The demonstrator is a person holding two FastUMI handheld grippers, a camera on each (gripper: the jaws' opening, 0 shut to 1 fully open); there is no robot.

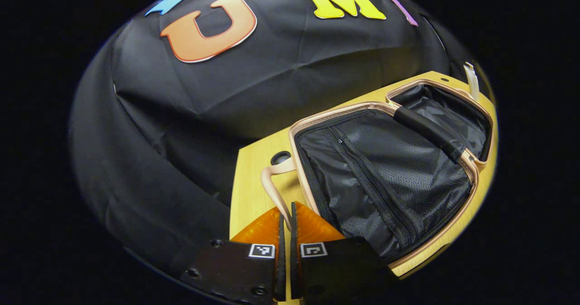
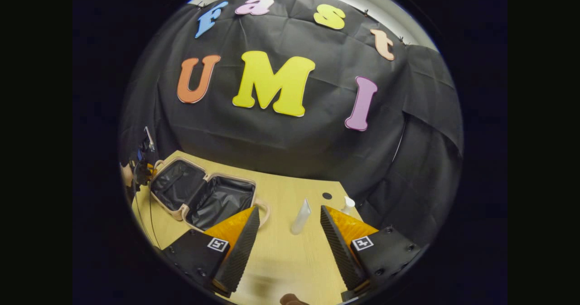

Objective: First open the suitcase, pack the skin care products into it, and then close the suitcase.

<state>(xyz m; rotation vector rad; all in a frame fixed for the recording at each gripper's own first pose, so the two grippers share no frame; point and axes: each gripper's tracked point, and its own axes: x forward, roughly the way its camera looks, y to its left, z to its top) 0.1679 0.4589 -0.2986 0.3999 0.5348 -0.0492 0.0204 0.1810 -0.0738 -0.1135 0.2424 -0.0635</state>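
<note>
On table [image 2: 281, 250], open suitcase [image 2: 204, 196]

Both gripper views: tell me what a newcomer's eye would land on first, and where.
The suitcase lies wide open on the wooden table, its black lining bare, with its handle just ahead of the shut left hand-held gripper. In the right gripper view, a clear tube stands between the open right hand-held gripper's fingers.

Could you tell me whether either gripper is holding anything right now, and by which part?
The left gripper is shut on the suitcase's handle, pinching its thin loop. The right gripper is open, holding nothing, with the tube lying ahead of it.
</note>
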